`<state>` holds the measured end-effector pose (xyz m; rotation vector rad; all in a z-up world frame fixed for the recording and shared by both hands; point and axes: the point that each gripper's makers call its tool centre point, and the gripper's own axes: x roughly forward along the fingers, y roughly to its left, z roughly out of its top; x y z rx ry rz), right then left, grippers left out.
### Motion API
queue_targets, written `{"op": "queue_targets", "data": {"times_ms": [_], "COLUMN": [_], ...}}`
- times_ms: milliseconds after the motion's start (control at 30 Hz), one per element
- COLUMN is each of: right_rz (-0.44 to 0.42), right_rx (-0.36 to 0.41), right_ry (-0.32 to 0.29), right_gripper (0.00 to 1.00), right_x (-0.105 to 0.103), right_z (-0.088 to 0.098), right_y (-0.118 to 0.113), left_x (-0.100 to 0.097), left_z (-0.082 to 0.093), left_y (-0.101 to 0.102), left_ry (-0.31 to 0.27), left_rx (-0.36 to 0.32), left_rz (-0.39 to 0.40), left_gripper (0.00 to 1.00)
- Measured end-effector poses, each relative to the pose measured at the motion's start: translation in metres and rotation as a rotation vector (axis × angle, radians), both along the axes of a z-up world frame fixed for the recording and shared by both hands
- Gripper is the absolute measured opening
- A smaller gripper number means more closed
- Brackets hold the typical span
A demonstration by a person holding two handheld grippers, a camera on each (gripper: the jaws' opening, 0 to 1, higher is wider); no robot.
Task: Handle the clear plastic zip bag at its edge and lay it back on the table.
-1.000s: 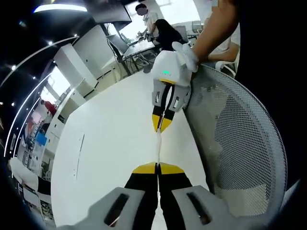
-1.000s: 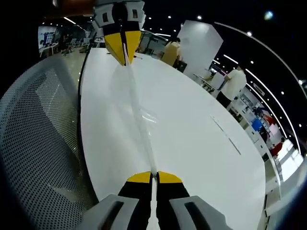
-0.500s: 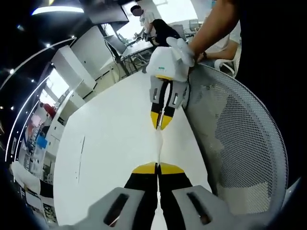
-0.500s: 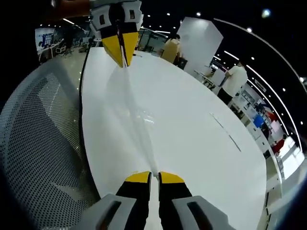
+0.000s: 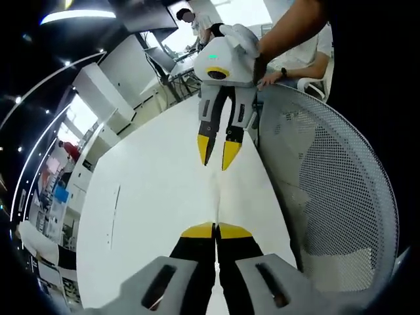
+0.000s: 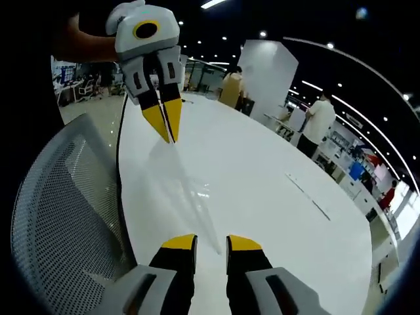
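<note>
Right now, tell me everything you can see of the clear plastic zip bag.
The clear plastic zip bag is thin, transparent film, hard to pick out against the white table, showing mainly by creases and glints. It stretches long and narrow between the two claws, above the table's near edge. The left claw is shut on its far edge. The right claw stands open, its jaws apart to either side of the bag's near end. Whether the bag's middle touches the table, I cannot tell.
</note>
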<state>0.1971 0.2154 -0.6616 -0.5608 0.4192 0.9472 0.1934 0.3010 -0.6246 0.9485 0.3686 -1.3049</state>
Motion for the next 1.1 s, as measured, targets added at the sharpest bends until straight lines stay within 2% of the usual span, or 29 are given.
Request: {"op": "queue_targets", "data": {"times_ms": [67,267,633,833,1100], "right_rz": [-0.01,-0.016,0.039,0.072,0.099], "right_rx": [0.031,0.049,0.008,-0.005,-0.005], "right_ry": [0.0,-0.01,-0.013,0.012,0.019], "right_gripper": [0.15,0.14,0.14,0.13,0.02], "right_x": [0.001,0.003,0.001,-0.002,-0.006], "right_z": [0.005,0.01,0.005,-0.001,-0.006], "right_y": [0.003,0.012,0.027,0.036,0.042], "left_x": [-0.001,-0.004,-0.009,-0.011,-0.012], "left_z": [-0.002,-0.005,-0.007,-0.005,0.0], "left_y": [0.002,0.002,0.003,0.001,-0.001], "left_ry": [0.002,-0.001,-0.011,-0.019,-0.028], "left_rx": [0.011,0.021,0.027,0.013,-0.017], "left_rz": [-0.005,-0.025,-0.063,-0.072,-0.09], "left_gripper": [0.0,0.0,0.0,0.0,0.0]}}
